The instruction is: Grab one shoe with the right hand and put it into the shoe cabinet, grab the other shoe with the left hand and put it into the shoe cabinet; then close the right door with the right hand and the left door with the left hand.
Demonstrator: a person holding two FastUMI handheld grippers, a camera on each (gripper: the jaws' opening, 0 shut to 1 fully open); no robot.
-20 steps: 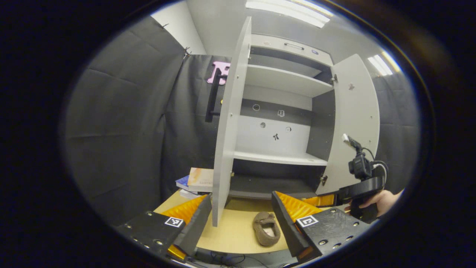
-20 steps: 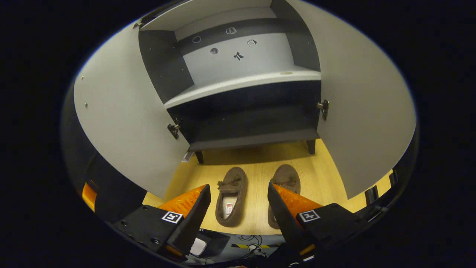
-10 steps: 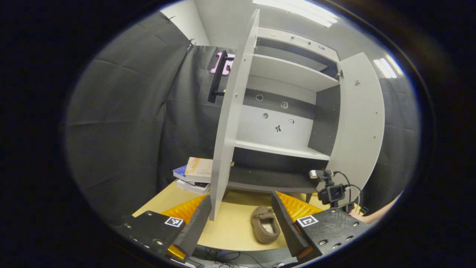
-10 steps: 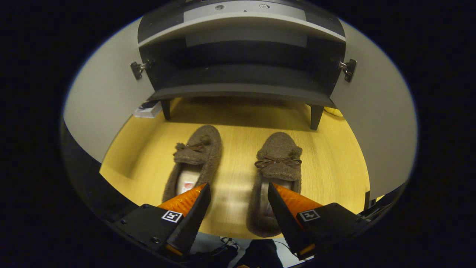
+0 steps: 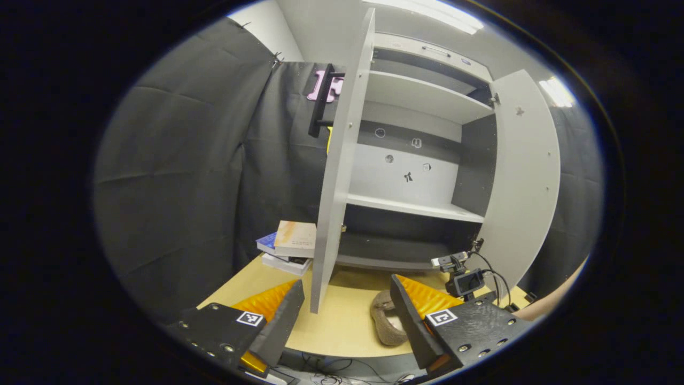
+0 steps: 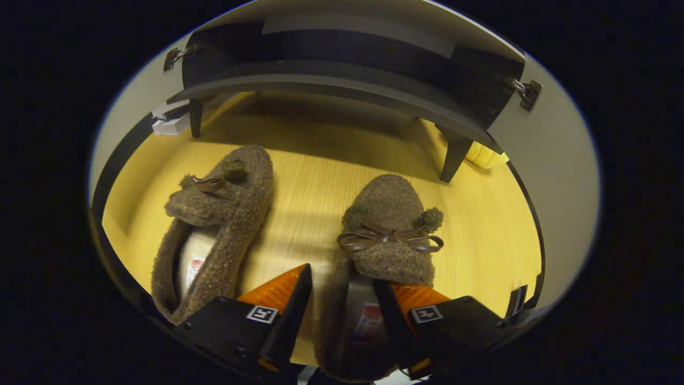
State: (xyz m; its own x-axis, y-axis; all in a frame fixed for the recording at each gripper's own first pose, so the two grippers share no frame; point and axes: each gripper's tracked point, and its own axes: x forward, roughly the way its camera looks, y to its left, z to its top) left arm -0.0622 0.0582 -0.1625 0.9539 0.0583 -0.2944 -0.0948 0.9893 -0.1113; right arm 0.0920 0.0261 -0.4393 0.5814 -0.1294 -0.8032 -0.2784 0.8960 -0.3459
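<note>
The right gripper [image 6: 342,315] hangs spread wide around the right slipper [image 6: 382,240], one finger inside its opening, nothing pinched yet. Closing on soft fleece alone could let it slip. The left slipper [image 6: 214,219] lies at nine o'clock. The left gripper [image 5: 344,315] is wide apart, empty.

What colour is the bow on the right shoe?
Dark brown, on the fuzzy brown right shoe; the bow shows best in the right gripper view.

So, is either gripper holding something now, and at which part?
Nothing is held yet. The right gripper straddles the right slipper's heel side wall, jaws open; the left gripper is open.
</note>
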